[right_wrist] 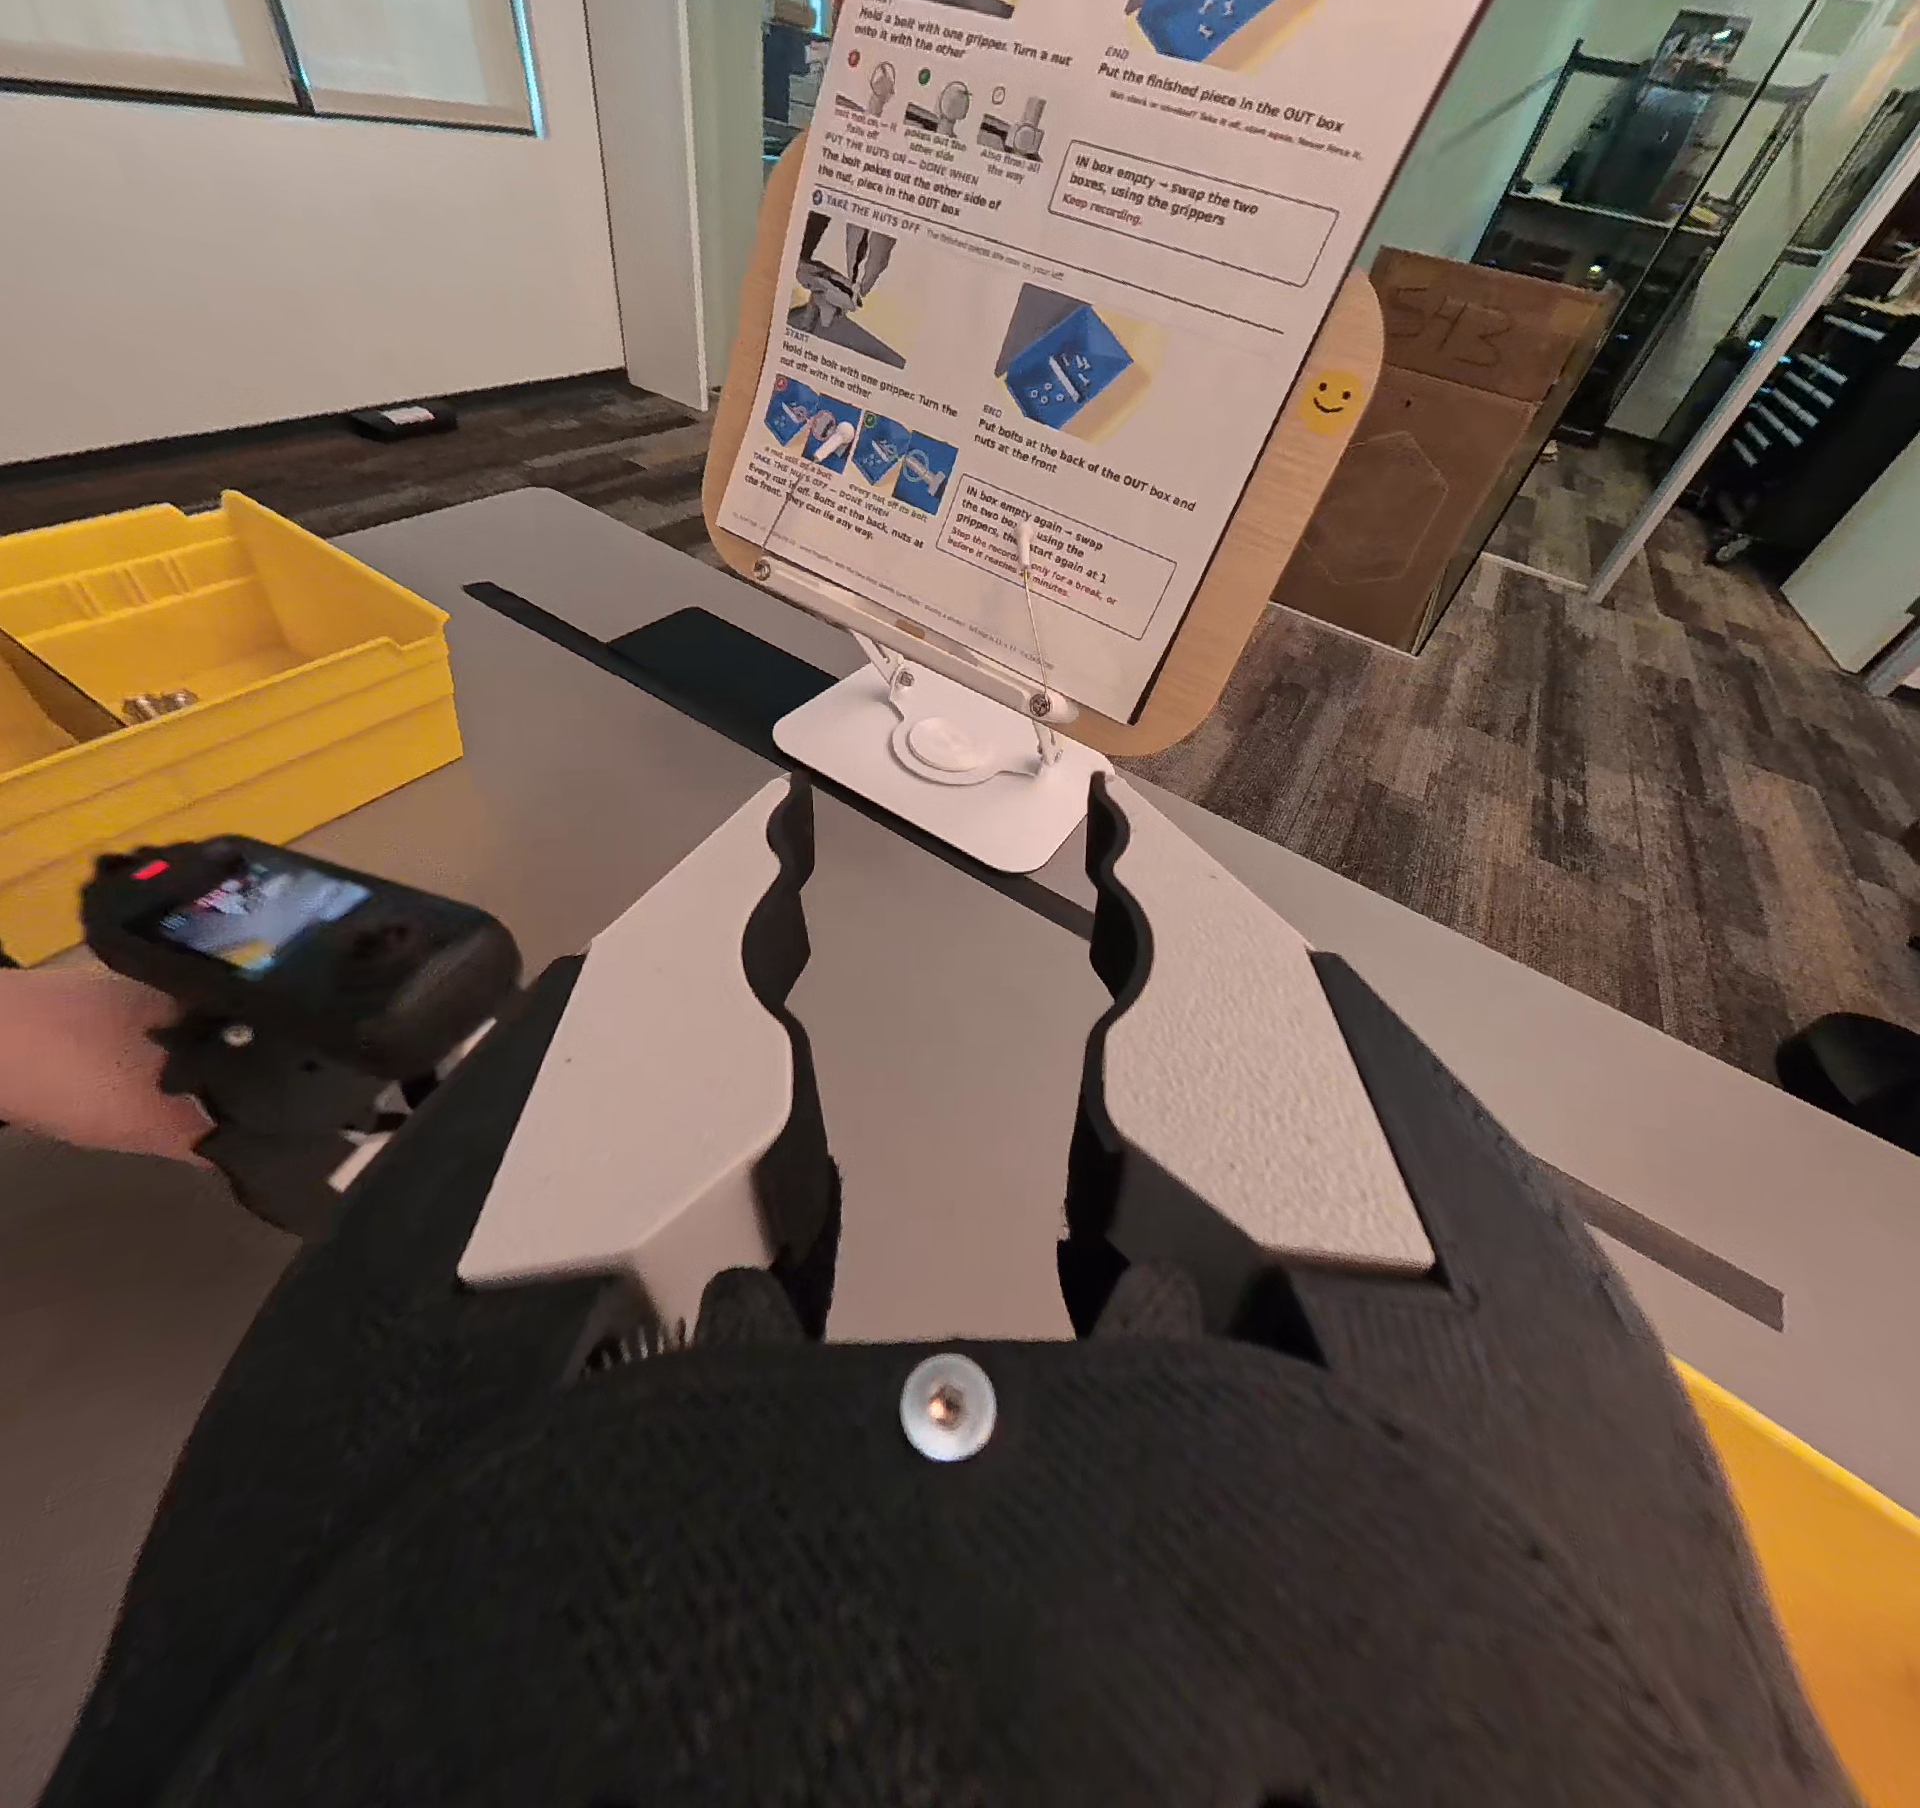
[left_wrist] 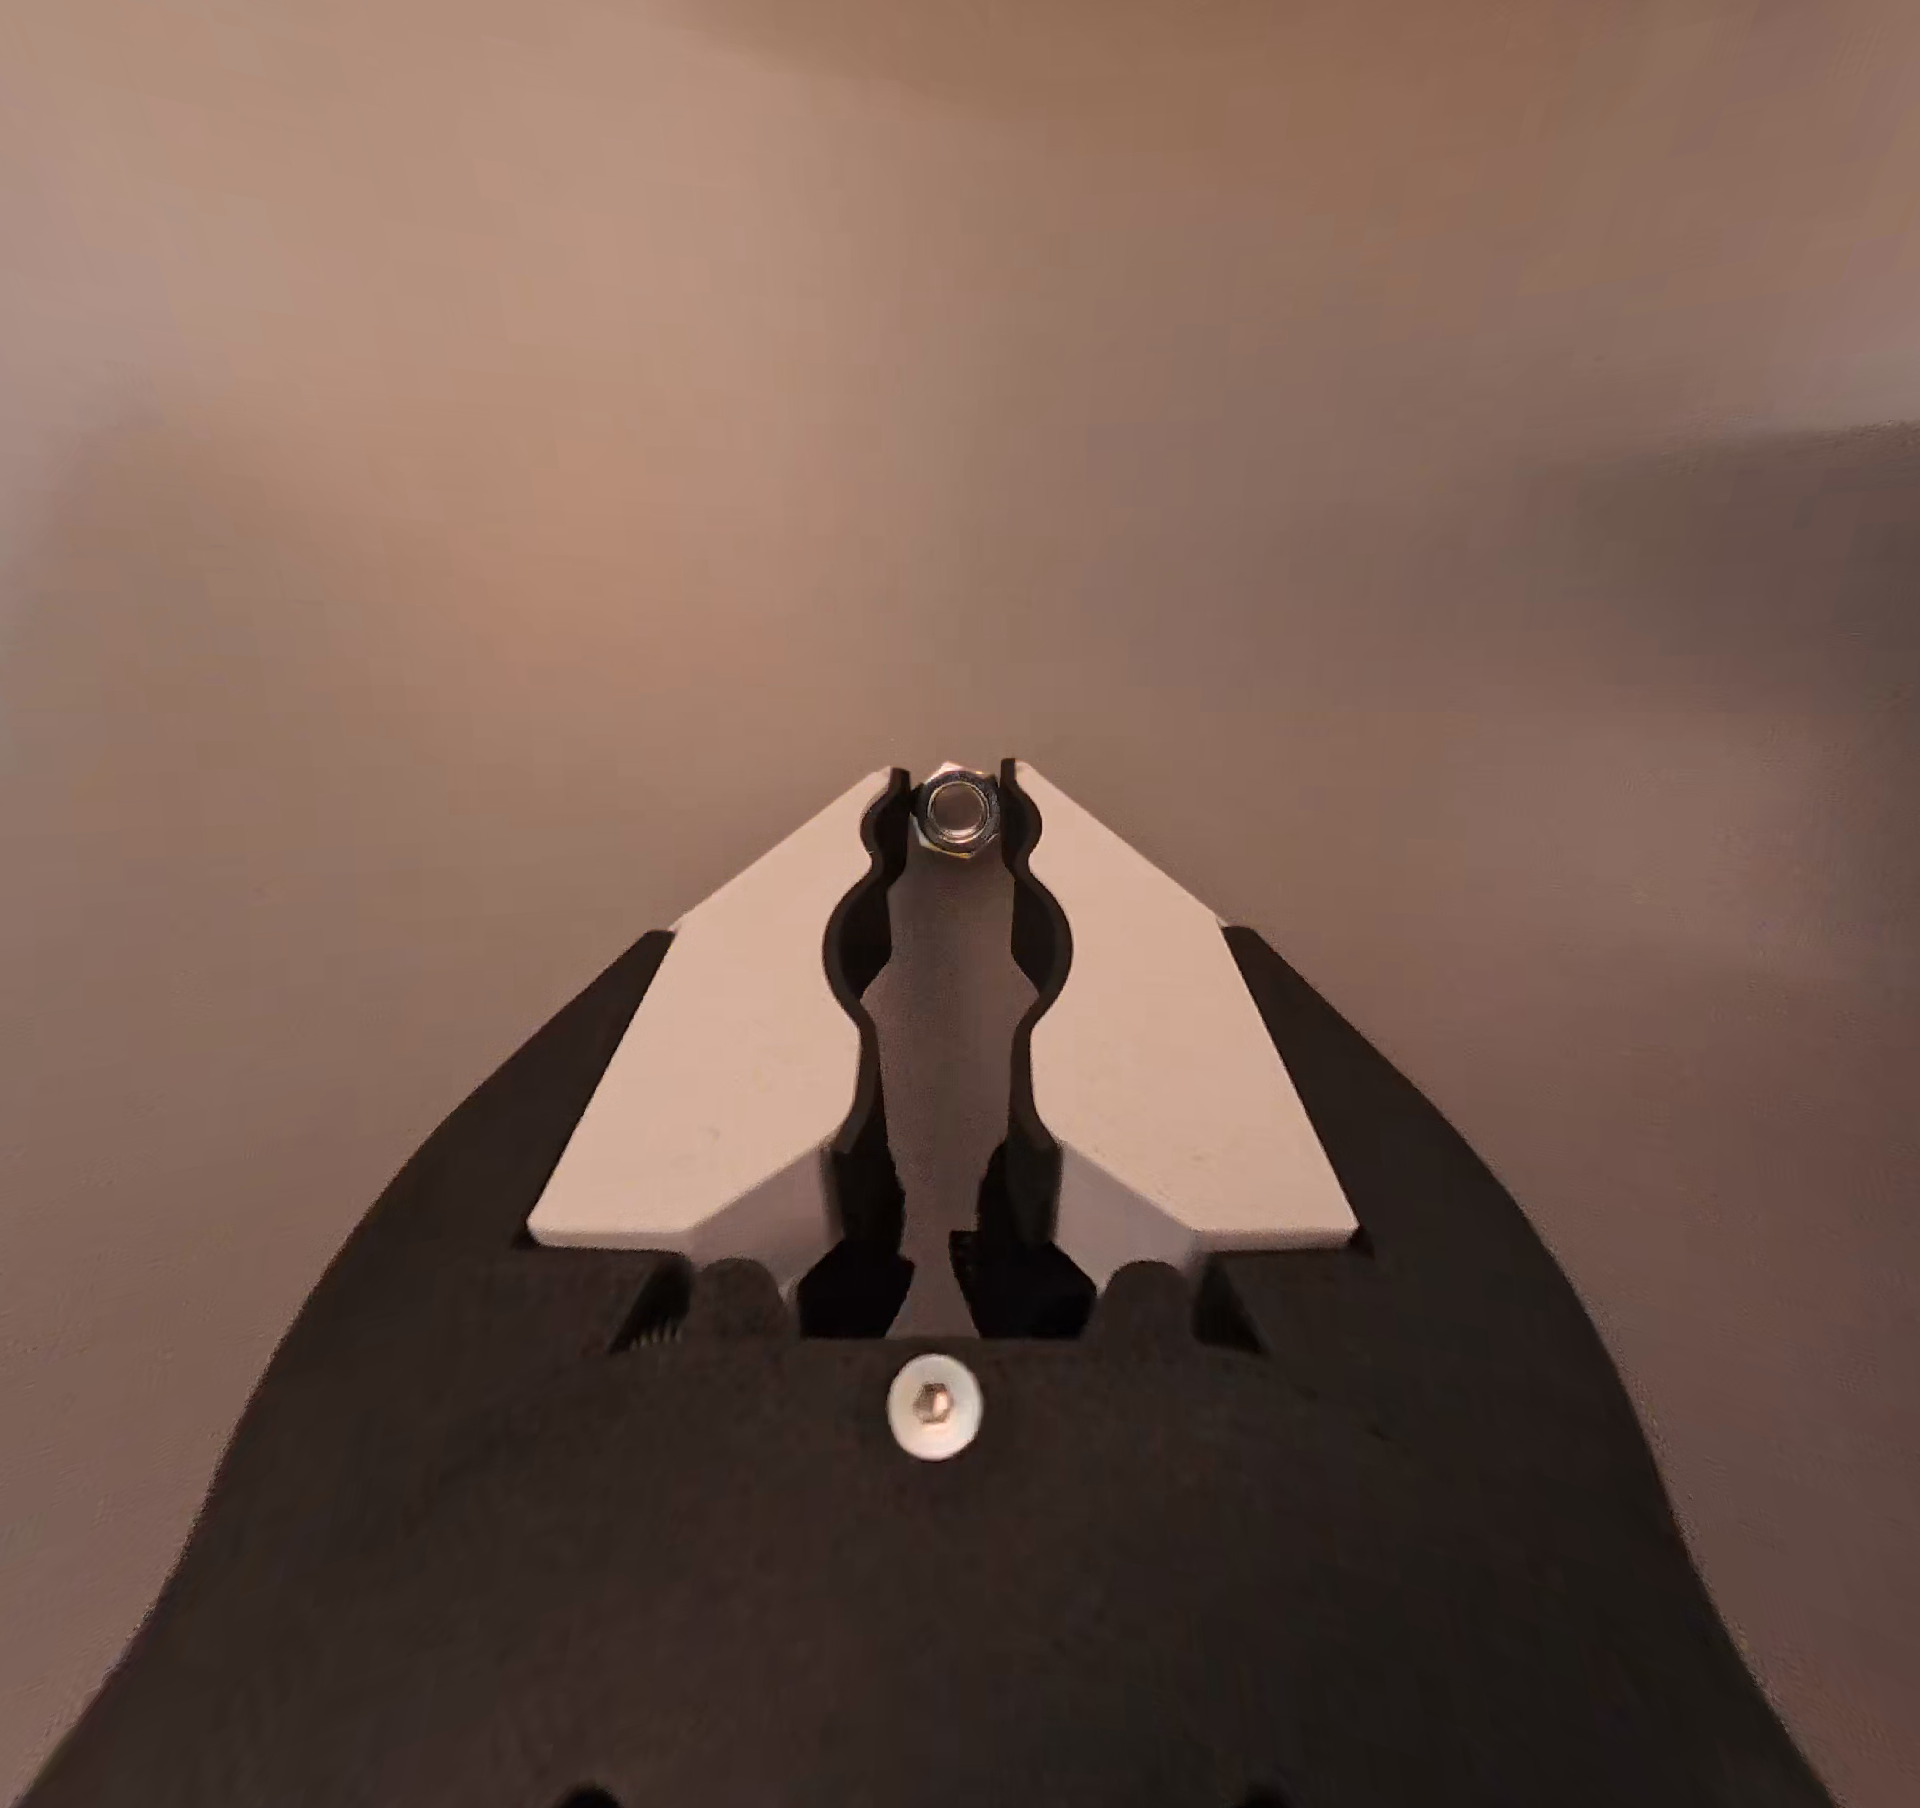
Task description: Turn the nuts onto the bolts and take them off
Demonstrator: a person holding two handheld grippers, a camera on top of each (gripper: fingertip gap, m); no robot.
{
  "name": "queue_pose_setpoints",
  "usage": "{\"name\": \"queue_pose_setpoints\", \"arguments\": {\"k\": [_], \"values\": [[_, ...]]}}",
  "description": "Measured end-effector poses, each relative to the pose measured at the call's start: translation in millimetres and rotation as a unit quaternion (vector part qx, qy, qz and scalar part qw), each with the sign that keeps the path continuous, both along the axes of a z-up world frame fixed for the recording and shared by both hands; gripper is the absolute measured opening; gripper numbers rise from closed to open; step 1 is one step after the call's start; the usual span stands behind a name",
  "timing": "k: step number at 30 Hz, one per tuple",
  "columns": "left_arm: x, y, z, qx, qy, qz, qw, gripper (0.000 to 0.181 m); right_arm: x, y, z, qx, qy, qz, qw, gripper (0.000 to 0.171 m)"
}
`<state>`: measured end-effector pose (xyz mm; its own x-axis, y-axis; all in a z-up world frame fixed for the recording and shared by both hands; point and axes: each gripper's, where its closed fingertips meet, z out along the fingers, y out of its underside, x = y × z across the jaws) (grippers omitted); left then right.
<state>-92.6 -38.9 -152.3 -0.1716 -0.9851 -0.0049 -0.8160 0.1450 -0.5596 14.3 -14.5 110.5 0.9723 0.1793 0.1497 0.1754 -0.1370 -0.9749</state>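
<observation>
In the left wrist view my left gripper (left_wrist: 954,779) is shut on a small silver hex nut (left_wrist: 956,810), pinched at the very fingertips and seen end-on. I cannot tell whether a bolt sits in its hole. Behind it is only a plain beige surface. In the right wrist view my right gripper (right_wrist: 948,802) is open and empty above the grey table (right_wrist: 582,823). The left gripper's body and camera (right_wrist: 301,969) show at the left, held by a hand (right_wrist: 73,1062); its fingers are out of that view.
A yellow bin (right_wrist: 343,615) stands at the left of the table with small metal pieces (right_wrist: 161,709) in it. Another yellow bin's edge (right_wrist: 1818,1571) shows at the lower right. An instruction sheet on a white stand (right_wrist: 935,750) stands ahead at the table's far edge.
</observation>
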Motion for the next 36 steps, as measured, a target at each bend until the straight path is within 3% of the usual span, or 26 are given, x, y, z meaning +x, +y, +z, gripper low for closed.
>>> {"name": "queue_pose_setpoints", "arguments": {"k": [1,6,8,12,17,21,24,27,36], "values": [[1.6,-1.2,-6.2,0.0,0.009,-0.006,1.0,0.016,1.6,-1.8,1.2,0.003,0.004,0.001,1.0,0.053],[9.0,-2.3,-7.9,-0.023,0.004,-0.005,1.0,0.018,6.4,-5.3,3.9,0.011,0.022,0.007,1.0,0.053],[10.8,2.1,-0.8,-0.024,-0.011,0.006,1.0,0.036,9.2,-5.2,3.1,0.01,0.026,0.003,1.0,0.054],[-3.7,9.5,57.4,-0.031,-0.085,0.025,0.996,0.038,8.5,-5.4,1.9,0.009,0.022,0.004,1.0,0.055],[-93.7,63.4,145.6,0.045,-0.133,0.077,0.987,0.046,1.8,-1.7,1.4,0.009,0.024,0.015,1.0,0.055],[-190.3,132.6,176.5,0.11,-0.083,0.118,0.983,0.051,-5.0,8.7,-5.1,-0.002,0.024,0.026,0.999,0.055],[-250.1,177.7,166.9,0.119,-0.016,0.136,0.983,0.055,-10.1,20.8,-15.0,-0.019,0.022,0.031,0.999,0.055],[-277.9,201.7,144.0,0.088,0.007,0.121,0.989,0.05,-15.2,34.0,-27.1,-0.041,0.016,0.035,0.998,0.055],[-290.6,218.2,53.2,0.027,0.085,-0.015,0.996,0.044,-37.5,66.0,-51.9,-0.065,0.003,0.079,0.995,0.057]]}}
